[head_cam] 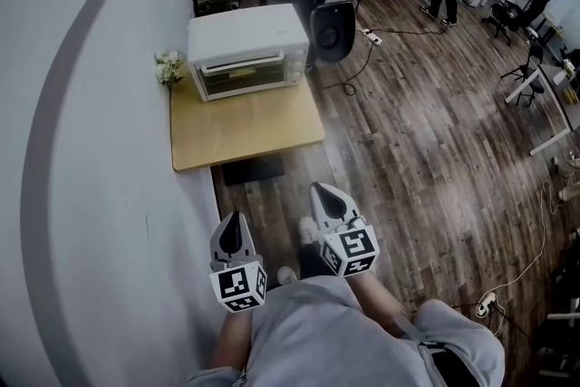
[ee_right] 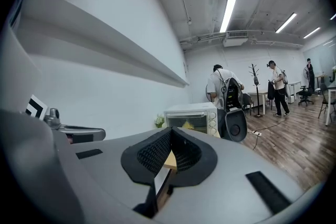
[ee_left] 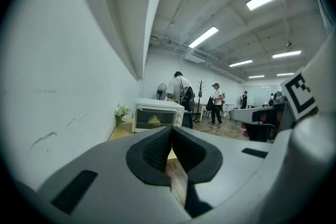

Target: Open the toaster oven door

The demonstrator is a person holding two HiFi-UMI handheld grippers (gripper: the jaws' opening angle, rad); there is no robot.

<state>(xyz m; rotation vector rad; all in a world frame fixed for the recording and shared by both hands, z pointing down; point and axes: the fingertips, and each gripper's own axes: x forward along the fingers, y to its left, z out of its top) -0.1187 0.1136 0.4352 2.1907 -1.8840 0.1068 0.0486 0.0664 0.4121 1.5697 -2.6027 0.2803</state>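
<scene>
From the head view, the person stands on the wood floor (head_cam: 408,149), well back from a low wooden table (head_cam: 245,127) set against the white wall (head_cam: 91,149). The toaster oven (head_cam: 246,50) sits at the table's far end, its glass door (head_cam: 251,72) closed, with a small bunch of flowers (head_cam: 169,66) just to its left. The left gripper (head_cam: 234,220) and right gripper (head_cam: 322,193) are held low in front of the person's body, both pointing toward the table and well apart from it. Other people are busy at the far end of the room.

In the left gripper view, the jaws are clenched together with nothing between them. The toaster oven (ee_left: 156,115) shows in the distance straight beyond the tips, door up.

In the right gripper view, the jaws likewise meet at the tips, pinched shut on nothing. The toaster oven (ee_right: 193,115) stands a little right of the tips, far off, and a person with a backpack (ee_right: 226,94) stands just behind it.
</scene>
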